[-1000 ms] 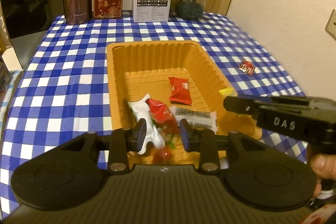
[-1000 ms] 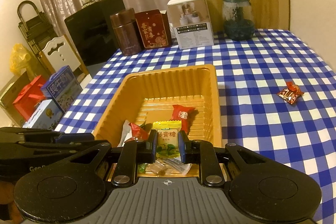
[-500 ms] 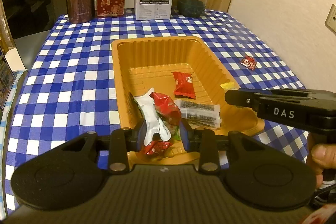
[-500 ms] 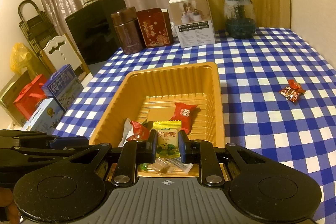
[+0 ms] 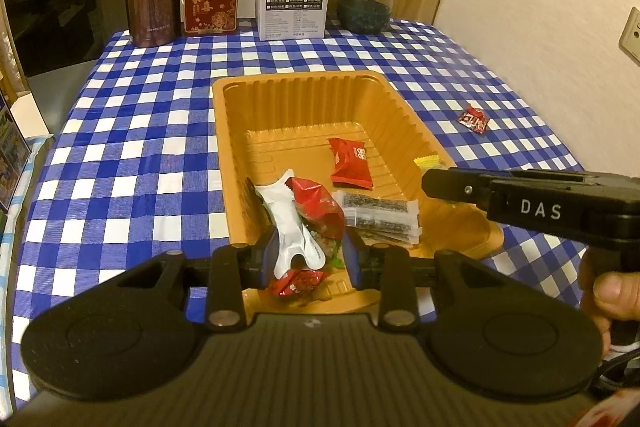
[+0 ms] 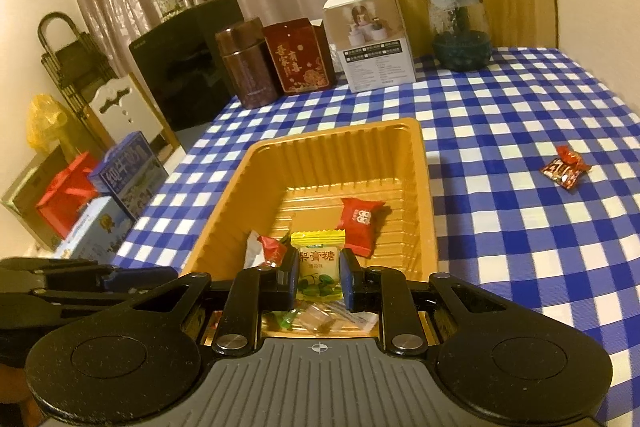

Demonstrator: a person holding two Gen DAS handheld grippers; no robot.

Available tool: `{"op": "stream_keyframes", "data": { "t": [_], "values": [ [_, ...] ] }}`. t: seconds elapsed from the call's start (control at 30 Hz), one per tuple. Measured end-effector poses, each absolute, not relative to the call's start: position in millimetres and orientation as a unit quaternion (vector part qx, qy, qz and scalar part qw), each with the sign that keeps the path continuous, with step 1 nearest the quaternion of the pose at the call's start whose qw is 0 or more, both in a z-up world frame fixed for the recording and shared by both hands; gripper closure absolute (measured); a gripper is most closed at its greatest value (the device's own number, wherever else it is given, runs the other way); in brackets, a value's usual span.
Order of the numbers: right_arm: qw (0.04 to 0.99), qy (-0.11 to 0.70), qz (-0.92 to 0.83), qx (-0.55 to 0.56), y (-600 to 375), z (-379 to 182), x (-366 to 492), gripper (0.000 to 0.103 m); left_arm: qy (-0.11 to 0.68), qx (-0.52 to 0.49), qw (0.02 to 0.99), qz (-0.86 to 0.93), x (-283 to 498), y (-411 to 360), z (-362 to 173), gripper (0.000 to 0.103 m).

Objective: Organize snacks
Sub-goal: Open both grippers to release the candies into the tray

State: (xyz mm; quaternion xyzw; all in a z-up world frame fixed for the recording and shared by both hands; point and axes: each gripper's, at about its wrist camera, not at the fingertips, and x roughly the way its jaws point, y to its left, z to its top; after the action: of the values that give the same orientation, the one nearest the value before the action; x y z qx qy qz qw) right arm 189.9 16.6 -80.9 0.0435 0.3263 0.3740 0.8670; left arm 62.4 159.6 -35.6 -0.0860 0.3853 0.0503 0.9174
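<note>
Plainly, each camera gives you something the other lacks; your left wrist view shows the dark speckled bar pack (image 5: 380, 217) lying flat in the orange tray (image 5: 298, 91), which the right wrist view hides behind its own tool; the right wrist view shows the printed face of the yellow-green candy packet (image 6: 319, 269), of which the left view catches only a yellow corner (image 5: 427, 161) past the right tool (image 5: 430, 183). Your left tool (image 5: 307, 257) is pinching a white and red wrapper (image 5: 294, 223) between its pads over the tray's near end; your right tool (image 6: 319, 279) is pressed onto the candy packet, also above the tray. Inside the tray you have a red pillow packet (image 5: 351, 163) toward the middle, a small red wrapped sweet (image 5: 296, 281) at the near edge, and some clear wrappers (image 6: 320, 319) under the right tool. One red wrapped candy (image 6: 565, 169) lies alone on the checked bench (image 6: 520, 227), well apart from the tray.
</note>
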Motion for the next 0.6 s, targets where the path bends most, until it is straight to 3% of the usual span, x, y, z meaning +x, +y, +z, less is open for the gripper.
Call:
{"op": "stream_keyframes", "data": {
  "t": [0.1,0.13,0.17,0.6],
  "values": [
    [0.866,0.331,0.370,0.065,13,-81,194,0.071,0.386,-0.086,0.917,0.052,61,160,-36,0.072],
    [0.866,0.331,0.368,0.070,11,-80,194,0.057,0.386,-0.086,0.917,0.053,61,160,-36,0.072],
    [0.866,0.329,0.368,0.076,9,-79,195,0.053,0.386,-0.086,0.917,0.054,61,161,-36,0.072],
    [0.879,0.320,0.342,0.091,-4,-74,198,0.053,0.385,-0.084,0.918,0.052,61,159,-34,0.072]
  ]
}}
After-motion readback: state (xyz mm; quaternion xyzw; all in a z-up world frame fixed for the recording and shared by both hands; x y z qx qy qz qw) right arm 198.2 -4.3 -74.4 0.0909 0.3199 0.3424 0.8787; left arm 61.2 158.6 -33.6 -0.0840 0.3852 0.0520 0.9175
